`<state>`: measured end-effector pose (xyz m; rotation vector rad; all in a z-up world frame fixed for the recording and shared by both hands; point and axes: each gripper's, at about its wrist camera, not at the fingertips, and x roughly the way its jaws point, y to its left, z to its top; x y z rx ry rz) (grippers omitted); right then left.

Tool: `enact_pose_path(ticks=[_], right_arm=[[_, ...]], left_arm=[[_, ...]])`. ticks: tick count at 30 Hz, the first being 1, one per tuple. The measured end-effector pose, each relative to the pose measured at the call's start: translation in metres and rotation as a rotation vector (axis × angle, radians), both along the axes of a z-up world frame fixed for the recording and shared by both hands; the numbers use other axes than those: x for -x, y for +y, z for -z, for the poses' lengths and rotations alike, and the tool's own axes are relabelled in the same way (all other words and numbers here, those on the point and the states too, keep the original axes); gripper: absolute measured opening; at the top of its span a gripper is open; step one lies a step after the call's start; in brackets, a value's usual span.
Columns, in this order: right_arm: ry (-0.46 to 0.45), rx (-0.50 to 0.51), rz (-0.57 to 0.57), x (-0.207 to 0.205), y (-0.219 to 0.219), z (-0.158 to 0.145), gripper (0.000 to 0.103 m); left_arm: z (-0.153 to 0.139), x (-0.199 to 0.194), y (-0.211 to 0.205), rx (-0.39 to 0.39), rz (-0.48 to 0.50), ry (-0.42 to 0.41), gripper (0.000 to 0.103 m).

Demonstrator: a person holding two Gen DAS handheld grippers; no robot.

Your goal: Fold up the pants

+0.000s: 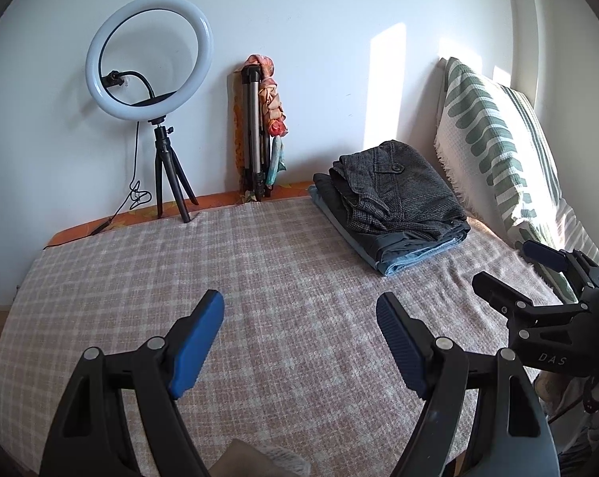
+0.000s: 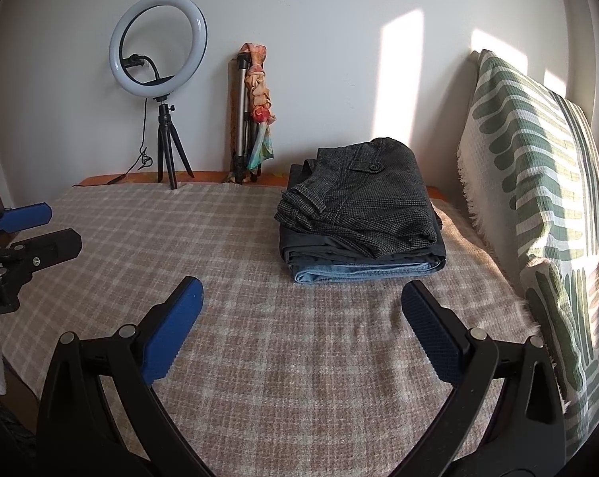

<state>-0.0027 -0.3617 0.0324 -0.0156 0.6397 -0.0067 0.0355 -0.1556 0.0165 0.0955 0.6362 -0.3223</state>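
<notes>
While both tools hover over the checked blanket on the bed, the left hand-held gripper and right hand-held gripper are spread wide, grasping nothing. Folded pants lie stacked at the far right, beside a green-patterned pillow.

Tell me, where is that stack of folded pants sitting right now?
The folded pants lie on the checked blanket, toward the far right in both views, beside the green-patterned pillow, ahead of both open grippers.
</notes>
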Motion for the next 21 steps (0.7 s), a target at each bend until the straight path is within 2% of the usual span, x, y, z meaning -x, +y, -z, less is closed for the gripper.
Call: enact_pose_path(ticks=[4, 21], right_arm=[[0.0, 0.0, 0.0, 0.0003, 0.0004, 0.0001, 0.102], [0.003, 0.0, 0.0, -0.0014, 0.0023, 0.0002, 0.102]], left_arm=[[0.0003, -0.0018, 0.002, 0.009, -0.006, 0.019, 0.078], [-0.0019, 0.0005, 0.0038, 0.002, -0.006, 0.01, 0.078]])
